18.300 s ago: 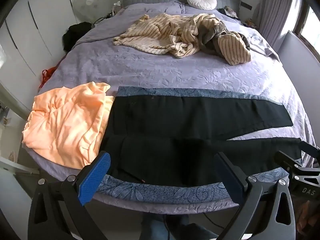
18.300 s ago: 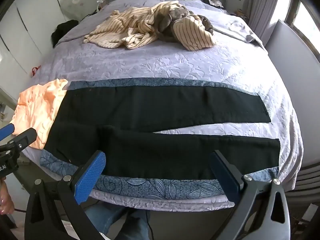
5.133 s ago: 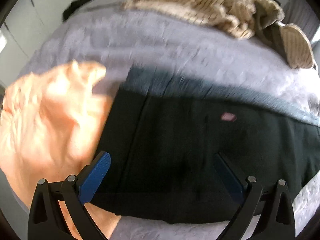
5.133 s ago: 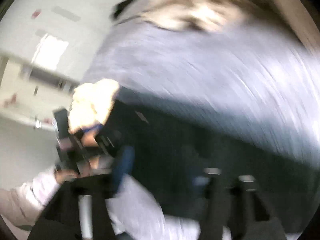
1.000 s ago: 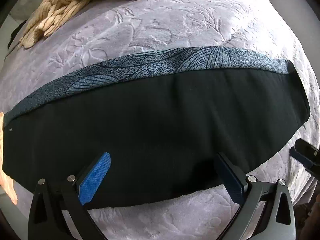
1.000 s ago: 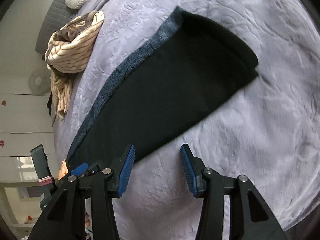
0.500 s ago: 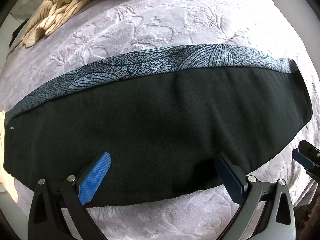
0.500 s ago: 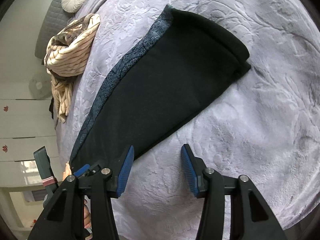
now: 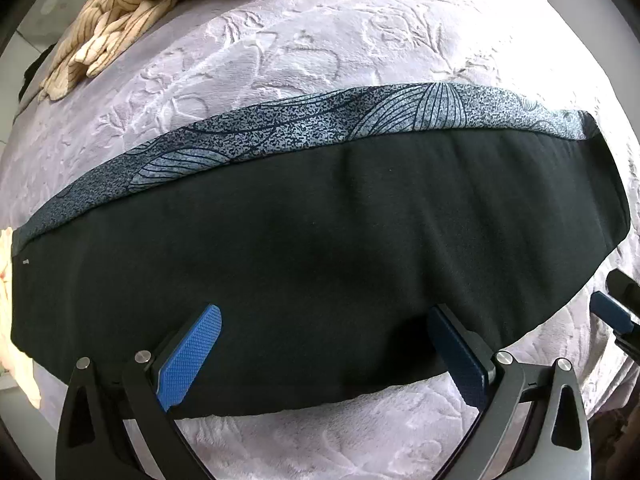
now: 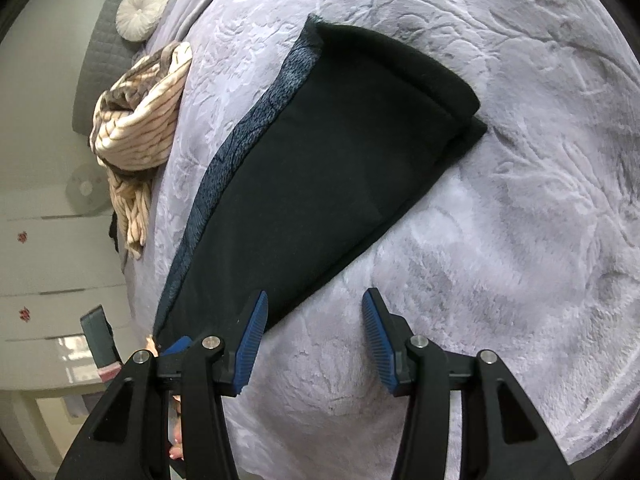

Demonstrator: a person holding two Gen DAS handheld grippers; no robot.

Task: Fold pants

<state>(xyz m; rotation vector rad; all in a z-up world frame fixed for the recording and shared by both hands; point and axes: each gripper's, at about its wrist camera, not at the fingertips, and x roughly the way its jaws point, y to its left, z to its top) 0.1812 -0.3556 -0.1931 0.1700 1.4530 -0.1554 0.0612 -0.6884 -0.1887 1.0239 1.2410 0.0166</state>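
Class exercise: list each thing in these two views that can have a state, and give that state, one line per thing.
Black pants: lying flat on the bed, folded into one long strip.
Patterned blue cloth: spread flat under the pants.
Striped blanket: crumpled in a heap.
Left claw: open, empty, above the pants.
Right claw: open, empty, above the bedspread.

1. You face a bed (image 10: 520, 200) covered by a lilac bedspread (image 9: 304, 52) embossed with leaf and flower shapes.
2. A grey quilted headboard (image 10: 100, 52) stands at the far end of the bed, with a round white cushion (image 10: 142, 12) against it.
3. A heap of cream striped fabric (image 10: 144, 120) lies on the bedspread near the headboard.
4. White cabinets (image 10: 52, 256) with small red marks line the wall beside the bed.
5. A white fan (image 10: 86, 188) stands before the cabinets.
6. Soft daylight fills the room.
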